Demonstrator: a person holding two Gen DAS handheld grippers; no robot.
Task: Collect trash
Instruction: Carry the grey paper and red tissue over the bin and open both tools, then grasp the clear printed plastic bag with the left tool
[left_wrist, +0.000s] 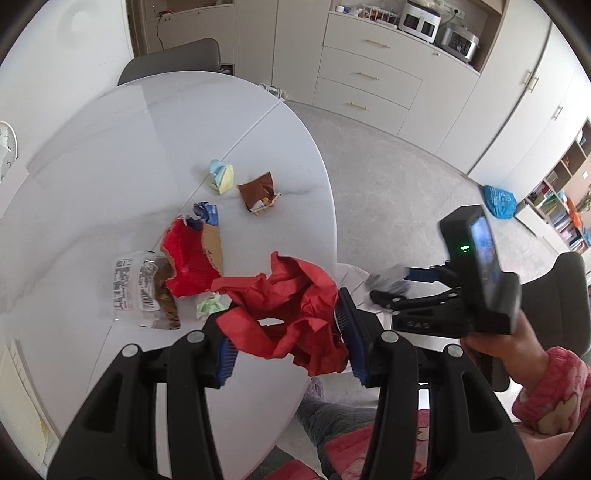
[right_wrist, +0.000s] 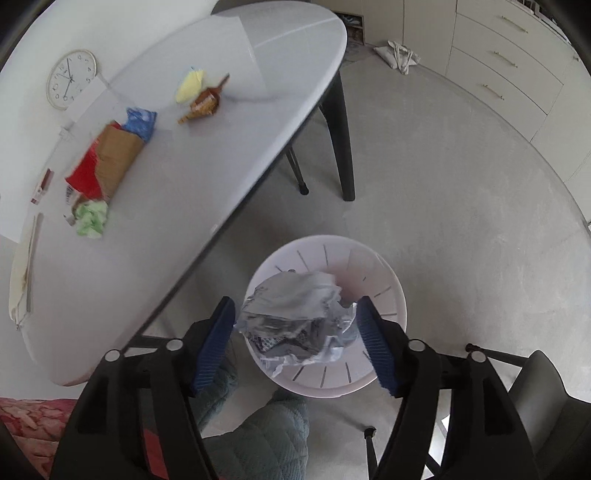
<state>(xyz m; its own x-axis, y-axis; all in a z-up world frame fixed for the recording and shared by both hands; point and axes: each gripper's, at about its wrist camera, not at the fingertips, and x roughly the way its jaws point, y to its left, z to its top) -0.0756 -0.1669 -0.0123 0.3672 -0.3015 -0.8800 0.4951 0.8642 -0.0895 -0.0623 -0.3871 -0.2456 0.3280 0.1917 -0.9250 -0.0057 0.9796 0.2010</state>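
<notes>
Two hand-held grippers are in use, both angled steeply downward. The left gripper hangs over the near edge of the white oval table, its blue pads clamped on a crumpled red paper that bulges between them and rides above the tabletop. The right gripper is off the table's right side, above the white slotted waste bin standing on the grey floor; its jaws stand apart, wider than the crumpled grey-white wrapper between them. The right pad looks to touch the wrapper's edge, the left pad stands just clear of it; whether the wrapper is loose or still caught I cannot tell. In the left wrist view the hand carrying the right gripper shows at the right, with a pink patterned sleeve at the wrist. The bin's interior shows pale wall and slots around the wrapper; its bottom is hidden by the wrapper. Remaining trash lies on the table: a torn red-and-brown carton, a clear printed packet to its left, a green scrap near the left pad, a blue wrapper, a yellow-and-blue paper and a brown snack wrapper farther off.
</notes>
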